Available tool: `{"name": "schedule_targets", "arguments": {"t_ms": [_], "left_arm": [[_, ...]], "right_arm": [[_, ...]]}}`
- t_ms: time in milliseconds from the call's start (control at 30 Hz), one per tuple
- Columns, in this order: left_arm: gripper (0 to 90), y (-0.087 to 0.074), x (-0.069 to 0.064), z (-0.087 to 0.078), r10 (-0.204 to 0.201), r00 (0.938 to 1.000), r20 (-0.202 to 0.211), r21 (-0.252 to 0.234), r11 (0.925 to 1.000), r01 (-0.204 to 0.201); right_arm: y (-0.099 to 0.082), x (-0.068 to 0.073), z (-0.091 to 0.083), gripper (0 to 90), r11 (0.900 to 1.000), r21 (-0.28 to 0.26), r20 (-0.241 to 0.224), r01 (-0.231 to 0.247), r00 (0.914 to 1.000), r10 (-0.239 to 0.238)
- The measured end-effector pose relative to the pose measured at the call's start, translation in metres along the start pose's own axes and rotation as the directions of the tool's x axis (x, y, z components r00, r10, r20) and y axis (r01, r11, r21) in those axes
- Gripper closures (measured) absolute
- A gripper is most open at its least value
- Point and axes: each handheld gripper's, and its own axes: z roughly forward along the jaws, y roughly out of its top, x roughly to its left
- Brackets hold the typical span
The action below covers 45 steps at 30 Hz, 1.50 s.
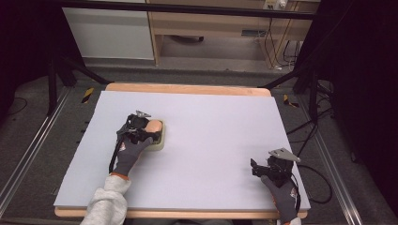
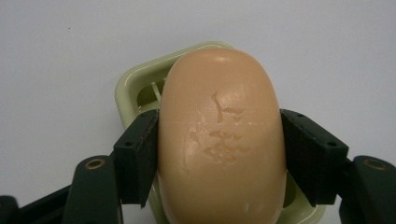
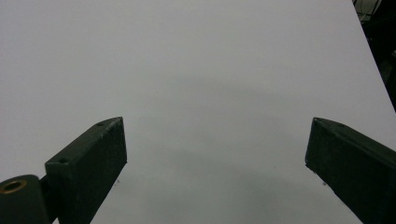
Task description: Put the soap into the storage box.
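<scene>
Your left tongs [image 2: 219, 154] clench the peach oval soap bar [image 2: 222, 135] by its sides, probably for lifting it from the pale green dish [image 2: 135, 88]; your right tongs [image 3: 217, 158] wait released above the desk [image 3: 196, 70].

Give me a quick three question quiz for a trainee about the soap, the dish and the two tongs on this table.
1. True or false: the left tongs grip the soap bar by its two long sides.
2. What sits directly under the soap? A) a sponge B) a pale green soap dish C) a plate
3. Fill in: the right tongs are ____ over the bare white table.

Key: 1 true; 2 B; 3 open.
</scene>
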Motion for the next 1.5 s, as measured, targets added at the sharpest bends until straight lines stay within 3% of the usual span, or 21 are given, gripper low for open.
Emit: {"name": "schedule_targets", "arguments": {"t_ms": [500, 600, 967, 1400, 1500], "left_arm": [[31.6, -0.004, -0.002, 0.007, -0.011, 0.9999, 0.003, 0.017, 0.9998, 0.011], [27.6, -0.003, -0.002, 0.003, -0.016, 0.9998, 0.010, 0.006, 0.9999, 0.016], [22.7, -0.012, 0.007, -0.029, -0.019, 0.9993, 0.031, -0.063, 0.9978, 0.021], [22.9, -0.049, 0.020, -0.061, -0.042, 0.9966, 0.070, -0.128, 0.9905, 0.051], [23.0, -0.061, 0.019, -0.065, -0.026, 0.9979, 0.059, -0.134, 0.9904, 0.034]], "right_arm": [[0.000, 0.000, -0.001, 5.8, 1.0000, -0.001, -0.001, 0.000, 1.0000, 0.000], [0.000, 0.000, -0.001, 5.8, 1.0000, 0.000, 0.000, 0.001, 1.0000, -0.001], [0.000, 0.000, -0.001, 5.8, 1.0000, -0.005, 0.005, -0.005, 1.0000, 0.005], [-0.002, -0.006, -0.001, 5.6, 0.9995, 0.005, 0.033, -0.030, 0.9990, 0.030], [-0.003, -0.009, -0.001, 5.6, 0.9991, 0.012, 0.045, -0.039, 0.9983, 0.039]]}}
